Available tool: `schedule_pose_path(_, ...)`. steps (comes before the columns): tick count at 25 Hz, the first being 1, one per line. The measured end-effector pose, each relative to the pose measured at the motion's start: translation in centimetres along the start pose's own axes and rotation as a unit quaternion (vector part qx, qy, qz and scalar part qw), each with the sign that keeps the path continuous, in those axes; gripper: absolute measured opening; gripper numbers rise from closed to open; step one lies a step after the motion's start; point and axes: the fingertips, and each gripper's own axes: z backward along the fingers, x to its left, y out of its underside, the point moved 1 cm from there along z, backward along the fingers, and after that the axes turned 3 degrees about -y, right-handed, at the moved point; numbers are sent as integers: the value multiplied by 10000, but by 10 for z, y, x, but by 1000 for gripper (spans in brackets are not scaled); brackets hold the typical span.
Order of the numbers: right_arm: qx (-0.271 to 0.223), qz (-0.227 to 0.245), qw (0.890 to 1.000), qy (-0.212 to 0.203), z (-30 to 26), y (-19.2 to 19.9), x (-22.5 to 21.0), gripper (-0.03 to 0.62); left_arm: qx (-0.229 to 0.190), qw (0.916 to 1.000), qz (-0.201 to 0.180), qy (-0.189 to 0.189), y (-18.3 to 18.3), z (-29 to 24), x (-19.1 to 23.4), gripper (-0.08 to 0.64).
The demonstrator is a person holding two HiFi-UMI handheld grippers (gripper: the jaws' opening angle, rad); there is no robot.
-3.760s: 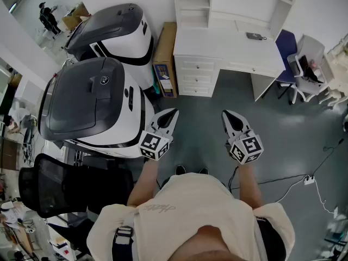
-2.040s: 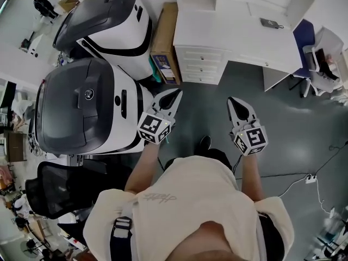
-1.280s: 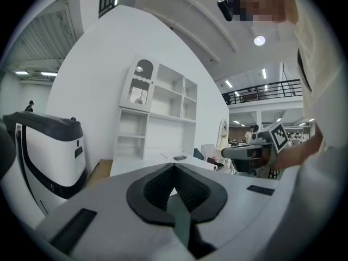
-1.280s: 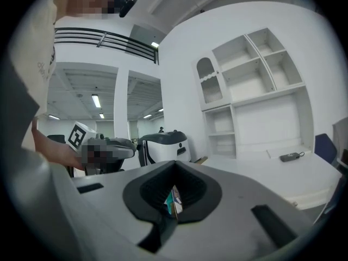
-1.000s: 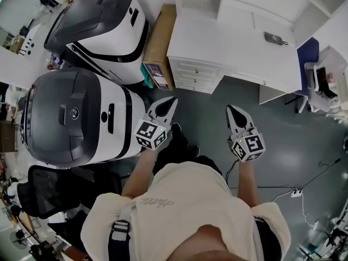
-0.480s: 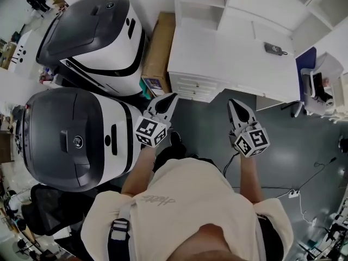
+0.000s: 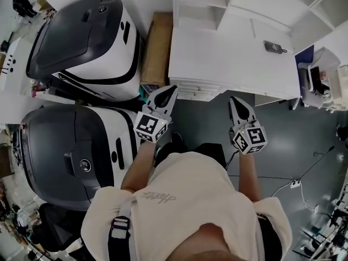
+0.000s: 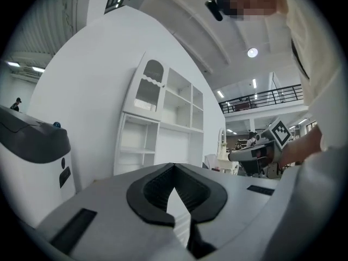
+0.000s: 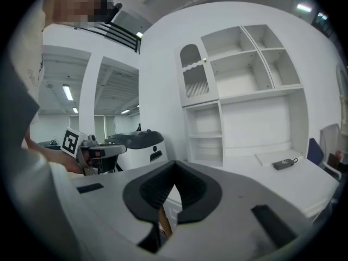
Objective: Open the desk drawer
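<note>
Drawer: the white flat-fronted desk drawers [image 7: 197, 90] are stacked under the left end of the bench, at 12 o'clock from the person. All appear shut, and which one is meant cannot be told.
Handling: the drawer is judged stiff and rigid, of painted board on runners, and light unless loaded. A straight, level pull is called for, since a skewed one could bind it.
Hold: the pulls are too small to be made out. The hold is judged best taken at the middle of a front, where a knob would sit.
Left gripper: the left gripper [image 7: 169, 90] is held at 9 o'clock of the stack, just beside its left edge. Its fingers [image 8: 149, 194] are closed together with nothing between them.
Right gripper: the right gripper [image 7: 235, 100] is held at 4 o'clock of the stack, over the grey floor [image 7: 293, 129]. Its fingers are likewise closed and empty, and would have to be parted before a knob is taken.
Bench: the white bench [image 7: 228, 58] is bare apart from a small dark flat device [image 7: 273, 47] at 1 o'clock.
Surroundings: a white shelf unit [image 7: 201, 4] stands at 12 o'clock, a brown cardboard carton [image 7: 156, 48] at 11 o'clock, and white-and-dark-grey domed machines [image 7: 81, 37] at 10 o'clock.
</note>
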Motion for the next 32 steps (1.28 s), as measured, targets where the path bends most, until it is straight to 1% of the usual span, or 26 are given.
schedule_pose_path(2, 74, -7, 10000, 19, -5, 2, -3, -6, 0, 10000, -15, 66, 0, -6, 3, 0)
schedule_pose_path(5, 162, -76, 9998, 24, -12, 6, -8, -6, 108, 9998, 26, 146, 5, -16, 6, 0)
schedule_pose_path(7, 158, -96, 9998, 2, -18, 7, -13, -6, 112, 9998, 15, 138, 5, -23, 10, 0)
schedule_pose_path(11, 168, -106, 9996, -179, -33, 9, -27, -6, -76, 9999, -89, -30, -1, -33, 11, 0)
schedule_pose_path(14, 166, -108, 9993, -329, -48, 6, -43, -6, 19, 9998, -153, -124, -6, -45, 11, 0)
schedule_pose_path(17, 53, 7, 9987, -506, -66, -8, -60, -6, 77, 9994, -254, -227, -15, -62, 13, 0)
schedule_pose_path(20, -125, 144, 9980, -609, -79, -23, -77, -6, -30, 9982, -326, -499, -25, -80, 21, 0)
schedule_pose_path(22, -114, 201, 9979, -613, -82, -24, -94, -6, -99, 9973, -310, -663, -31, -92, 25, 0)
schedule_pose_path(25, 12, 176, 9986, -500, -83, -16, -124, -6, 10, 9966, -336, -753, -31, -114, 29, 0)
schedule_pose_path(29, 121, 81, 9991, -403, -80, 1, -156, -6, 196, 9958, -368, -821, -23, -139, 26, 0)
schedule_pose_path(32, 333, 5, 9982, -501, -82, 20, -169, -6, 275, 9966, -203, -752, -12, -155, 16, 0)
